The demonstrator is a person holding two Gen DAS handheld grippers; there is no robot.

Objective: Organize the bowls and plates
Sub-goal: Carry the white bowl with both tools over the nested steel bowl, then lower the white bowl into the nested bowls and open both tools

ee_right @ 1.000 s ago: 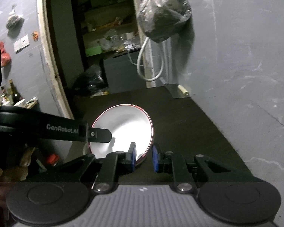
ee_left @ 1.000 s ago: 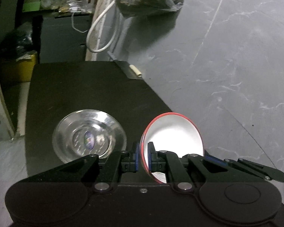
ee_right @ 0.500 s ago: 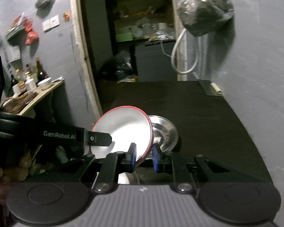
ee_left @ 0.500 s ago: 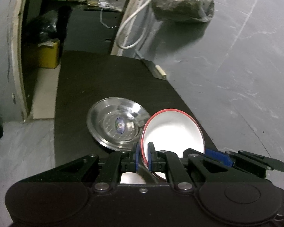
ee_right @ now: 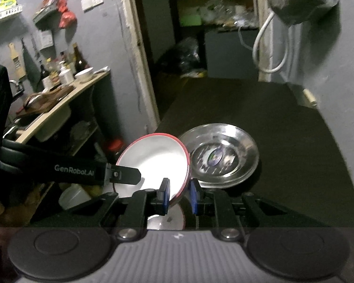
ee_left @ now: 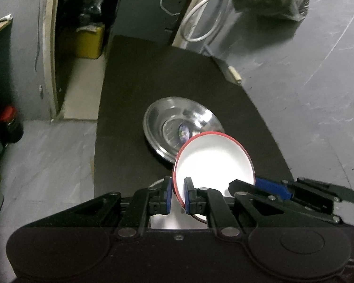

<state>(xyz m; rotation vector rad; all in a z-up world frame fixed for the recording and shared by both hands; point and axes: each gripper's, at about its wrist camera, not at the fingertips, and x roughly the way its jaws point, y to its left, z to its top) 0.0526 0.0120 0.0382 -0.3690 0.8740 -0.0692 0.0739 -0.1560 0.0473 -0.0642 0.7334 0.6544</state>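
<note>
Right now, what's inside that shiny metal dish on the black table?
The metal dish holds no food, only a small oval sticker at its centre. The red-rimmed white bowl, pinched by both tongs, overlaps its near edge in the left view, hiding that part.

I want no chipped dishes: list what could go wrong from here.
1. Both hand-held grippers, left and right, pinch only the thin rim of the red-rimmed bowl; it could slip or twist out.
2. The bowl hangs tilted, overlapping the steel plate; lowered like this, its edge may strike the plate's rim or land off-centre.
</note>
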